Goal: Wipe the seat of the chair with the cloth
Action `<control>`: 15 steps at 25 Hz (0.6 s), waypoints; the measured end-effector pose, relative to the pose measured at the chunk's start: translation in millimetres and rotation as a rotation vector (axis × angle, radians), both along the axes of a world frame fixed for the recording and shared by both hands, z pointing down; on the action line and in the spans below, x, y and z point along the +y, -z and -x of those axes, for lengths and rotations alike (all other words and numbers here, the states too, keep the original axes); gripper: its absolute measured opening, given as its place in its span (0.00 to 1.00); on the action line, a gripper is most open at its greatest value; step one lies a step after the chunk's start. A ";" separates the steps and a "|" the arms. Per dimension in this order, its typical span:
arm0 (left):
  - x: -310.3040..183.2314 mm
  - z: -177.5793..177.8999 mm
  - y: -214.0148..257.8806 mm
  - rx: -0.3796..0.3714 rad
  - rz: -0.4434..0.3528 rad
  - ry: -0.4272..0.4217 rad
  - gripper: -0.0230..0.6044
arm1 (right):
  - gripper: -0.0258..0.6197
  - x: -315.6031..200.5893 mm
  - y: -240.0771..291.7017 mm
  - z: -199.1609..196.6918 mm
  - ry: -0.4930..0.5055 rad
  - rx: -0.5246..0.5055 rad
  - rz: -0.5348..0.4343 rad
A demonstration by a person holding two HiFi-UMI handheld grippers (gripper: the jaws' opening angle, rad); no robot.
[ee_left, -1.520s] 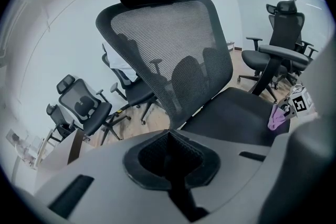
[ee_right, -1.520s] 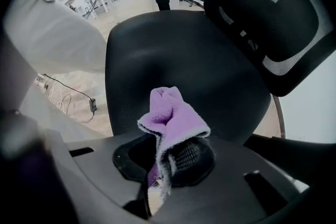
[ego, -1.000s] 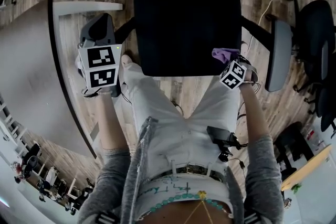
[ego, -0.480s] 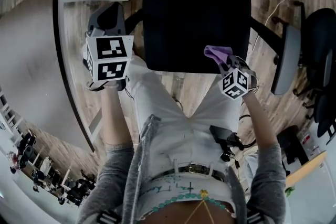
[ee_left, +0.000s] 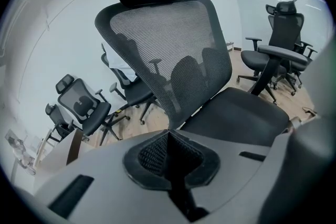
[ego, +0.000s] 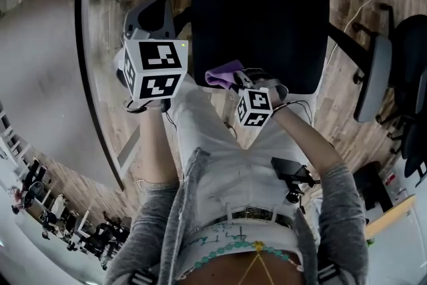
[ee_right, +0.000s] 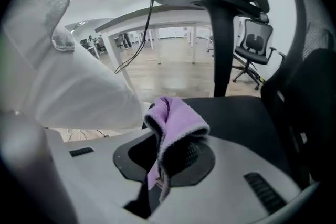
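The black chair seat (ego: 260,23) lies in front of me in the head view. My right gripper (ego: 235,81) is shut on a purple cloth (ego: 225,75) at the seat's front edge, near its left corner. In the right gripper view the cloth (ee_right: 176,120) sticks up folded from the closed jaws, with the seat (ee_right: 241,118) right behind it. My left gripper (ego: 151,18) hangs left of the seat, off the chair. In the left gripper view its jaws (ee_left: 169,140) are shut on nothing and face the mesh backrest (ee_left: 168,50) and seat (ee_left: 236,115).
A curved grey desk (ego: 40,77) stands close on the left. The chair's right armrest (ego: 372,77) juts out, with more office chairs (ego: 408,43) beyond it. My white trouser leg (ee_right: 68,86) is just left of the cloth. Other chairs (ee_left: 79,107) stand behind.
My right gripper has slid left along the seat's front edge with the cloth, from the right corner towards the left. The left gripper has shifted a little right.
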State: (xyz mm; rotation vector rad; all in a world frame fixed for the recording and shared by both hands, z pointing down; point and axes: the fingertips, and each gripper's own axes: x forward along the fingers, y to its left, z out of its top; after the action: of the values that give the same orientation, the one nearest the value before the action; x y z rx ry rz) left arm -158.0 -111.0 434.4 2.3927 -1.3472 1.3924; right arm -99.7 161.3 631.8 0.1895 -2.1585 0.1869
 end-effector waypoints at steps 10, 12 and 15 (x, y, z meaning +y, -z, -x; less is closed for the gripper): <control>-1.7 -1.7 2.3 0.017 0.003 -0.002 0.04 | 0.11 7.0 -53.7 62.9 0.062 0.135 0.045; -1.2 -0.6 2.4 0.016 0.002 -0.003 0.04 | 0.11 7.3 -57.8 65.4 0.063 0.159 0.038; -3.0 -1.7 2.6 0.009 0.001 -0.006 0.04 | 0.11 5.0 -59.1 64.9 0.050 0.172 0.031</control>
State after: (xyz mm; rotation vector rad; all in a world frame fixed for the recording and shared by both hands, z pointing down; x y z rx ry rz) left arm -156.3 -114.0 431.7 2.4018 -1.3383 1.3822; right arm -164.6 166.3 690.9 0.1288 -1.9864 0.1692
